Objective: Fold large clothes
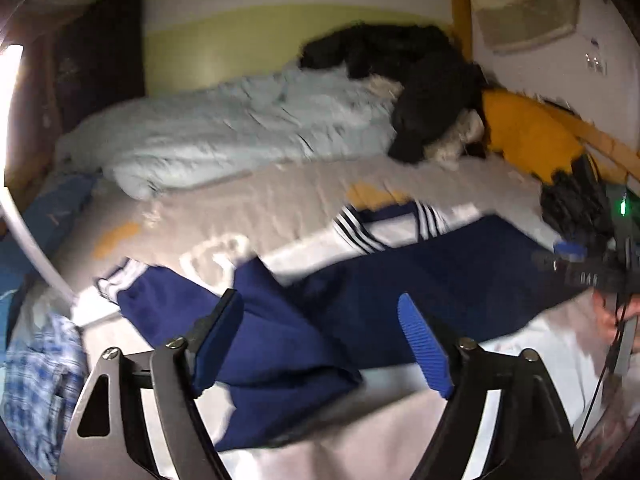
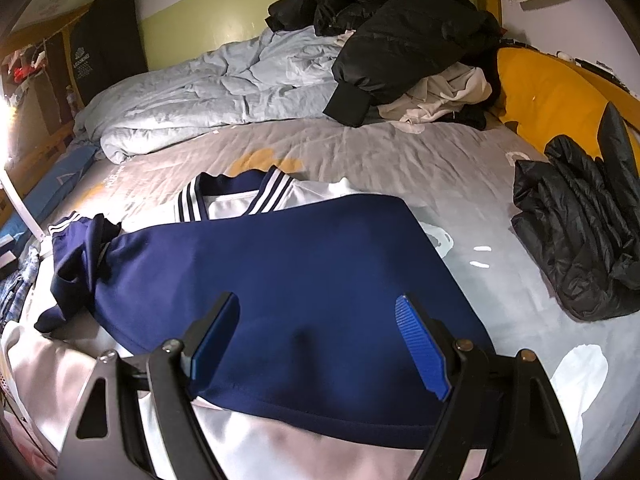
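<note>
A large navy-and-white jersey with a striped collar lies spread on the bed, one navy sleeve bunched at its left. It also shows in the left wrist view, with a folded navy part between the fingers. My right gripper is open above the jersey's lower hem, empty. My left gripper is open over the bunched navy fabric, holding nothing. The right gripper appears at the right edge of the left wrist view.
The grey bed sheet carries a pale blue duvet at the back, a black jacket pile with white clothing, a yellow pillow and a black puffer jacket on the right. Checked blue cloth lies at the left.
</note>
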Tool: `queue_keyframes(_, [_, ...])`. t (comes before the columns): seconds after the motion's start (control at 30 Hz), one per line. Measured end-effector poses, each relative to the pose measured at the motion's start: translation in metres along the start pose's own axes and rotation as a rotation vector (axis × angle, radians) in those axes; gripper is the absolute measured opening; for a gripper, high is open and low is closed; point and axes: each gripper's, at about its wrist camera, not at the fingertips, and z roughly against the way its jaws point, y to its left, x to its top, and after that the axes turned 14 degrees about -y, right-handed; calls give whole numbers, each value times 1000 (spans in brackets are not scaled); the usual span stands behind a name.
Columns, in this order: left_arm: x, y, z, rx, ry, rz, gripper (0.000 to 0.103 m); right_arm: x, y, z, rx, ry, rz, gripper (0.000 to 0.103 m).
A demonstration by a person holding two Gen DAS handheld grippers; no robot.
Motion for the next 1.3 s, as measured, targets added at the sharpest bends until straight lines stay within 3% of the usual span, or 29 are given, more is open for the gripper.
queue_keyframes(0.17, [10,67,-3,91,-9,145,82,-1,1,-2,5,8,1,79])
queue_keyframes(0.3, [-8,121,-27,96,67,331,82,-1,4,-1,7,2,11,79])
queue_keyframes(0.37, [-22,140,-43,144,118,393,81,-2,5,-1,8,3,14,79])
queue_keyframes(0.57, [-58,169,-75,243,207,442,81,-2,5,-2,11,7,17,79])
queue_keyframes(0.77, [-94,199,-102,277,320,560,80,-1,4,-1,13,11,10,79])
queue_keyframes(0.87, [-113,206,-116,243,364,617,70,1,4,1,19,1,8,79])
queue_keyframes(0.9, [-116,207,-117,242,350,615,66,1,4,2,20,-1,10,79])
queue_keyframes(0.97, [-114,205,-115,245,320,581,35,1,4,2,18,-2,12,79])
queue_keyframes(1.0, [-113,205,-115,223,310,589,9,1,3,2,18,-1,11,79])
queue_keyframes(1.03, [-111,203,-114,201,293,601,3,1,3,2,19,0,8,79])
queue_keyframes(1.17, [-71,176,-87,223,119,450,2,3,0,4,17,-6,-3,79])
queue_keyframes(1.3, [-22,137,-46,84,-63,412,2,5,0,6,14,-12,-9,79])
